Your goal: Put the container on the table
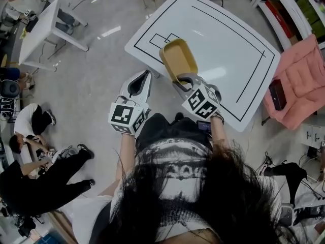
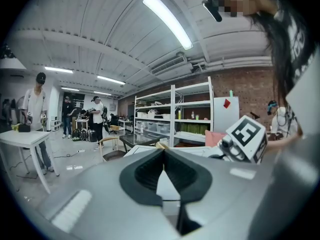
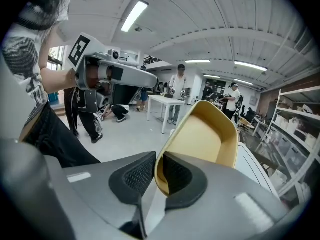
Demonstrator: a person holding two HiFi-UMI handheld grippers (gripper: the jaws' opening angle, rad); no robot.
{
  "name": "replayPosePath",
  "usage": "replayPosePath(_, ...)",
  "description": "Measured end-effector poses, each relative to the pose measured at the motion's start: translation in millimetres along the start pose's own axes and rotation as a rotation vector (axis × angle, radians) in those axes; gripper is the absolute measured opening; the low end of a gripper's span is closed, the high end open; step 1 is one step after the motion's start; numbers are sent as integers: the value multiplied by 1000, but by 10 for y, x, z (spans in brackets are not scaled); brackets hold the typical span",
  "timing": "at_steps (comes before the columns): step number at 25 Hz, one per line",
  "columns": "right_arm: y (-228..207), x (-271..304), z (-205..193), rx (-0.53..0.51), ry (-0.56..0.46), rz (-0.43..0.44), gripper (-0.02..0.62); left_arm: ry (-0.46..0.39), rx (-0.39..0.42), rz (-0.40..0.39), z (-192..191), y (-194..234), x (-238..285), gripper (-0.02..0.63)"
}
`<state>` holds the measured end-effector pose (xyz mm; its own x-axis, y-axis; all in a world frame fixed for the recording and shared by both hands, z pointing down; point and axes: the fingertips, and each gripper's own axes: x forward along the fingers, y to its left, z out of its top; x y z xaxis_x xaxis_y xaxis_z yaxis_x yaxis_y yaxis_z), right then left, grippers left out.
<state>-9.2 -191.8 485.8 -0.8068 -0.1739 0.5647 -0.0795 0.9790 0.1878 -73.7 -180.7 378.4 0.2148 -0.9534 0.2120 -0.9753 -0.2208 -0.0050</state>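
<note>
A mustard-yellow container (image 1: 179, 60) hangs tilted on its side above the near edge of the white table (image 1: 228, 44). My right gripper (image 1: 184, 82) is shut on the container's rim. In the right gripper view the container (image 3: 205, 136) rises from between the jaws, its open side facing right, and my right gripper (image 3: 156, 176) pinches its wall. My left gripper (image 1: 139, 83) is held left of the container, over the floor, shut with nothing in it. In the left gripper view my left gripper (image 2: 164, 176) shows its pads pressed together.
The table carries black outline markings (image 1: 161, 38). A pink cloth (image 1: 299, 80) and a dark box (image 1: 277, 94) lie to its right. A small white table (image 1: 43, 29) stands at far left. People (image 1: 35, 161) sit on the floor at left. Shelving (image 2: 172, 111) stands beyond.
</note>
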Motion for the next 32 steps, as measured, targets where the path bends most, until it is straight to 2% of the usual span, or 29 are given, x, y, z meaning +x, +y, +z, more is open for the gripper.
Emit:
replayPosePath(8,-143,147,-83,12,31,5,49,12,-10,-29,-27,94,193,0)
replayPosePath(14,-411,463,-101,28,66,-2,49,11,-13,-73,-44,349,481,0)
replayPosePath(32,-1932,2139,115,115,239,-72,49,19,7,-227,123,1945,1565,0)
